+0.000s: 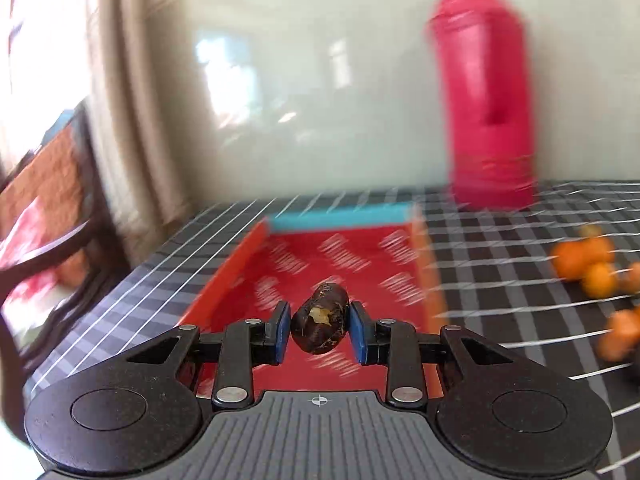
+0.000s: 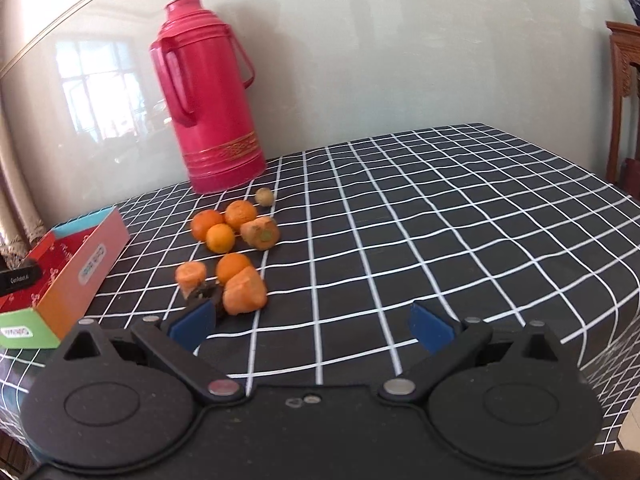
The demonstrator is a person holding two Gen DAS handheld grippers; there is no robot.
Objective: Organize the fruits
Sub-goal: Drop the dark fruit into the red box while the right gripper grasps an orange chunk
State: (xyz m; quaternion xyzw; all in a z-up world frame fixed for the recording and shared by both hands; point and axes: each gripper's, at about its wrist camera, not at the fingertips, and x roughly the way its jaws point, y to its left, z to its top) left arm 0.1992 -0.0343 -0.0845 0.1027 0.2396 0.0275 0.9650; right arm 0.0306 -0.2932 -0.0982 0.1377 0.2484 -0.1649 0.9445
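My left gripper is shut on a dark brown shrivelled fruit and holds it over the red cardboard box. The box also shows at the left of the right wrist view, with the left gripper's body above it. My right gripper is wide open and empty above the checked cloth. Ahead of it to the left lies a cluster of oranges and orange cut pieces, a dark fruit among them, and a small brownish fruit behind.
A tall pink thermos stands at the back by the wall; it also shows in the left wrist view. The black checked tablecloth stretches to the right. A chair with cushions stands left of the table.
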